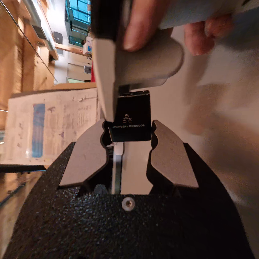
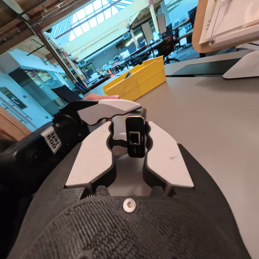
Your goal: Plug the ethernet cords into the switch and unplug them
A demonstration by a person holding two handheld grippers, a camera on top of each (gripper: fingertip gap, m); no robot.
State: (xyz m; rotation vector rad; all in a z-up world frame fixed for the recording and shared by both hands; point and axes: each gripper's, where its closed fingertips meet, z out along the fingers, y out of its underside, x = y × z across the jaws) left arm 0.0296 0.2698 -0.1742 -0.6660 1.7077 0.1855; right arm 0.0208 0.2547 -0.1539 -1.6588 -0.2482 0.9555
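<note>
Nearest in the left wrist view: the left gripper, two grey-padded fingers on a black textured body. The small black rectangular plastic switch stands between them. The right-hand pad looks to touch the switch's edge; on the other side a narrow gap shows, so a firm clamp cannot be told here. The right wrist view shows one left finger lying along the top of the switch, which suggests a pinch across its flat faces, probably to steady it for plugging.

The right gripper straddles the same switch, fingers spread. The right-hand pad sits just beside it, the other well clear. Not grasping, by the look. One ethernet port faces this camera, empty.

In the left wrist view a person's hand wraps the right gripper's handle.

Farther off: grey matte table, a yellow plastic bin, a white stand base.

Count: one switch, two grippers, one port visible, no ethernet cords in either view. Judgement: plugging has not begun; the switch is being positioned first.
</note>
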